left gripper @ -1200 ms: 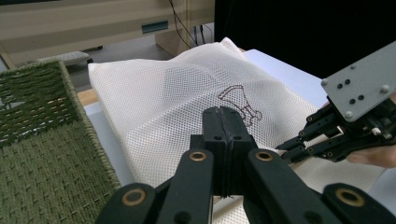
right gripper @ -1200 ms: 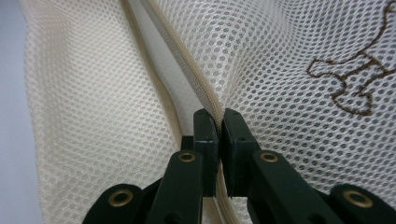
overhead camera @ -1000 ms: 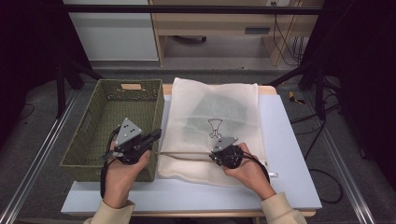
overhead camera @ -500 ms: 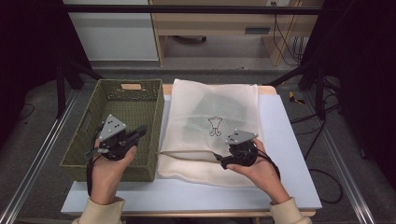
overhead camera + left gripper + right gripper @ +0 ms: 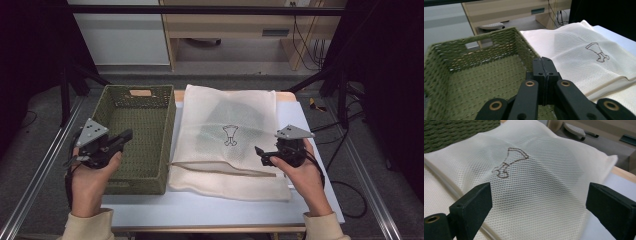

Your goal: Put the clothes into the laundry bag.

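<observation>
While the high view leaves jaw state unclear, the left gripper view shows the left gripper (image 5: 543,75) with jaws pressed together on nothing, above the green woven rectangular basket (image 5: 456,75) at frame left. At centre lies the cream mesh fabric bag (image 5: 227,135) with its small brown outlined emblem (image 5: 507,162), something dark showing through it. The right gripper (image 5: 539,207) hangs over it, jaws wide apart.

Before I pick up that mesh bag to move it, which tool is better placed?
The right tool: it hangs open just over the mesh bag. The left tool is shut, above the green basket.
</observation>
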`<state>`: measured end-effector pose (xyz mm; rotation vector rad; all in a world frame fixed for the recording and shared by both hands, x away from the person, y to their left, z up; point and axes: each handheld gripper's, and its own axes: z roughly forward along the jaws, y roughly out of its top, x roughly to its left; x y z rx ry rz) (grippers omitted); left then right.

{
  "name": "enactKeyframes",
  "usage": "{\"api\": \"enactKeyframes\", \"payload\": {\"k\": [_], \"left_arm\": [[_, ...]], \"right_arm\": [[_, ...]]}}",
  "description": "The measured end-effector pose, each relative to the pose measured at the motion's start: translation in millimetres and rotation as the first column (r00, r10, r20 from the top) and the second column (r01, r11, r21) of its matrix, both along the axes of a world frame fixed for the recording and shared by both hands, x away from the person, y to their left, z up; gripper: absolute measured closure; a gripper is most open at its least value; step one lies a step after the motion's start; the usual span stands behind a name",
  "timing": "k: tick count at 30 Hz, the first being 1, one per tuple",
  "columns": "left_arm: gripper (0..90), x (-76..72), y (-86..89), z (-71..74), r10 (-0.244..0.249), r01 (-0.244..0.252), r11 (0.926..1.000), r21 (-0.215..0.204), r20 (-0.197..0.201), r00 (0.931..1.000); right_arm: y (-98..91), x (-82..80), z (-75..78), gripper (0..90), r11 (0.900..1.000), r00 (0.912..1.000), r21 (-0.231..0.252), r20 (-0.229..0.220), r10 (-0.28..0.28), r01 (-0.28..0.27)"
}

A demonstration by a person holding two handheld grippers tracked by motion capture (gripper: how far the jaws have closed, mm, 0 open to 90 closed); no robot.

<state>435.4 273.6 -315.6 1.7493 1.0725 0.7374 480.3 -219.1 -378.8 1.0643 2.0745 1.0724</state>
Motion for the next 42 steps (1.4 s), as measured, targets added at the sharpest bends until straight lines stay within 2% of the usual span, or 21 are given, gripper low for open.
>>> {"api": "enactKeyframes", "payload": {"k": [5, 8, 12, 15, 18, 24, 29, 37, 42], "left_arm": [[89.7, -0.8, 16.5, 1.8, 0.031, -0.031, 0.9995, -0.004, -0.003, 0.9995], [84.9, -1.7, 25.1, 3.1, 0.050, -0.050, 0.9987, 0.003, 0.004, 0.9987], [72.5, -2.1, 33.1, 3.9, 0.077, -0.077, 0.9966, 0.030, 0.008, 0.9970], [61.9, -1.9, 39.3, 4.0, 0.121, -0.122, 0.9916, 0.043, 0.020, 0.9924], [51.2, -1.4, 43.6, 3.4, 0.148, -0.149, 0.9854, 0.082, 0.024, 0.9887], [34.2, 2.1, 55.3, -1.1, 0.157, -0.157, 0.9846, 0.078, 0.002, 0.9876], [24.4, 3.6, 69.6, -5.6, 0.166, -0.164, 0.9839, 0.070, -0.022, 0.9858], [15.9, 5.0, 92.9, -14.8, 0.210, -0.206, 0.9755, 0.078, -0.050, 0.9764], [11.1, 5.3, 105.0, -21.2, 0.218, -0.213, 0.9741, 0.076, -0.064, 0.9738]], "right_arm": [[-18.4, -0.4, 1.0, 8.0, 0.9987, 0.9987, 0.004, -0.004, -0.052, 0.052], [-28.7, 0.0, -1.1, 8.0, 0.9963, 0.9963, -0.003, -0.004, -0.086, 0.086], [-41.0, 1.4, -6.4, 7.6, 0.9930, 0.9928, -0.003, -0.018, -0.118, 0.118], [-48.3, 2.1, -10.6, 7.6, 0.9904, 0.9900, 0.000, -0.028, -0.138, 0.138], [-56.4, 2.3, -14.9, 7.7, 0.9878, 0.9871, 0.002, -0.038, -0.156, 0.156], [-68.1, 1.8, -22.8, 7.6, 0.9829, 0.9815, 0.006, -0.054, -0.184, 0.184], [-75.0, -0.6, -31.0, 7.5, 0.9808, 0.9781, 0.011, -0.076, -0.194, 0.195], [-86.2, -3.1, -44.9, 7.4, 0.9754, 0.9710, 0.017, -0.100, -0.217, 0.220], [-90.8, -3.1, -52.9, 6.7, 0.9738, 0.9679, 0.016, -0.115, -0.224, 0.227]]}}
